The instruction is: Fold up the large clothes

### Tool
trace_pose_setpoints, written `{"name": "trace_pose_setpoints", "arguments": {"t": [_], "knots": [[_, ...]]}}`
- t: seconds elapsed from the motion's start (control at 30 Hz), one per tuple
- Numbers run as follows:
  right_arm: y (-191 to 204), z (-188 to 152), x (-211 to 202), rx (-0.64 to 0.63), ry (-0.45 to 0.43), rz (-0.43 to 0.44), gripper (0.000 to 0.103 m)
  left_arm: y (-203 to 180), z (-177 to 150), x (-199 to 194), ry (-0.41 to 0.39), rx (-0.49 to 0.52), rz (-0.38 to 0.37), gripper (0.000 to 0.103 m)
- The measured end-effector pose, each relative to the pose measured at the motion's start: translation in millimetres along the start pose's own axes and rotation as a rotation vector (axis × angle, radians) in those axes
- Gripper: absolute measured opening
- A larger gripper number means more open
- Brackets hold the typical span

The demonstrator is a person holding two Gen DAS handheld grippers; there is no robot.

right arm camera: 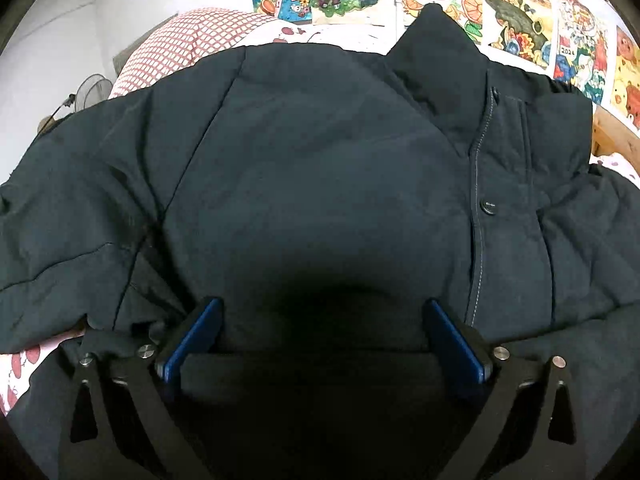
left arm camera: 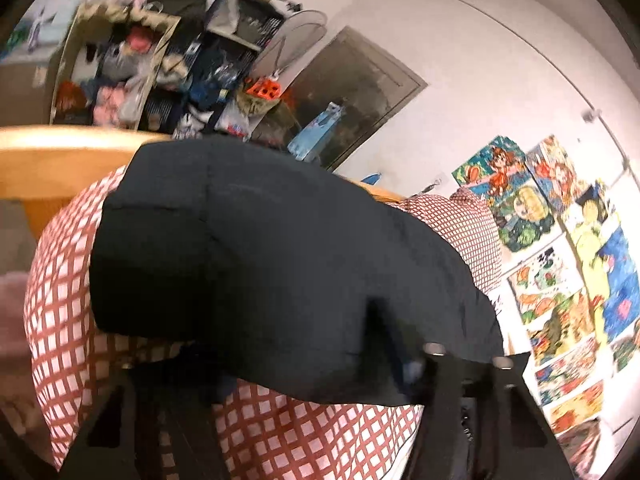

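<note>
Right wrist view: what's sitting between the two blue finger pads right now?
Only dark jacket fabric, in shadow, fills the gap of the right gripper; the blue pads stand wide apart. Right wrist view shows it.

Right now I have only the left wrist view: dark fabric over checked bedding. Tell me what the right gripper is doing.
Observer: The right gripper is open, with its blue pads wide apart and the front of the dark jacket between them.
Operator: Give me the jacket's orientation.
Observer: Its collar stands up at the far end, towards the posters on the wall.
Operator: Report whether the front is closed.
Observer: It looks closed. One button shows on the placket, to the right of the gripper.
</note>
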State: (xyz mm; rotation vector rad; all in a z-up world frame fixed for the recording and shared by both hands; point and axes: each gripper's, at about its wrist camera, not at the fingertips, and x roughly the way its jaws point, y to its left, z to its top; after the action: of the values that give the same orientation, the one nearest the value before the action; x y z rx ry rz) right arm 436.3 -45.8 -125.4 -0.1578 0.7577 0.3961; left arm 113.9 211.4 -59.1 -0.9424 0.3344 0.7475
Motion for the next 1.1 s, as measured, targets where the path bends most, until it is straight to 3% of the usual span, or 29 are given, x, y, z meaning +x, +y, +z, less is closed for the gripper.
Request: {"name": "trace_pose_setpoints", "arguments": {"t": [0.1,0.2,0.5,0.63,0.87,1.1], "knots": [[1,-3,-12,0.006,-0.016,-0.003,0.1,-9,8,-9,-0.041,0.061,-0.004,0.027],[-4,-3,-35,0.049,-0.012,0.041,0.1,-21,24,-25,-0.111,0.13,-0.021,0.015],[-42,-26,-113,0.078,0.001,0.102,0.1,-83,87,-49,-0.184,0.302,-0.125,0.009],[-76,-25,-134,0.077,-0.009,0.081,0.1,-138,96,-58,-0.185,0.481,-0.219,0.009],[-125,-33,-153,0.128,-0.024,0.026,0.1,-240,65,-80,-0.184,0.725,-0.409,0.009],[-159,-39,-168,0.179,-0.044,-0.005,0.1,-314,-7,-83,-0.038,0.909,-0.605,0.009]]}}
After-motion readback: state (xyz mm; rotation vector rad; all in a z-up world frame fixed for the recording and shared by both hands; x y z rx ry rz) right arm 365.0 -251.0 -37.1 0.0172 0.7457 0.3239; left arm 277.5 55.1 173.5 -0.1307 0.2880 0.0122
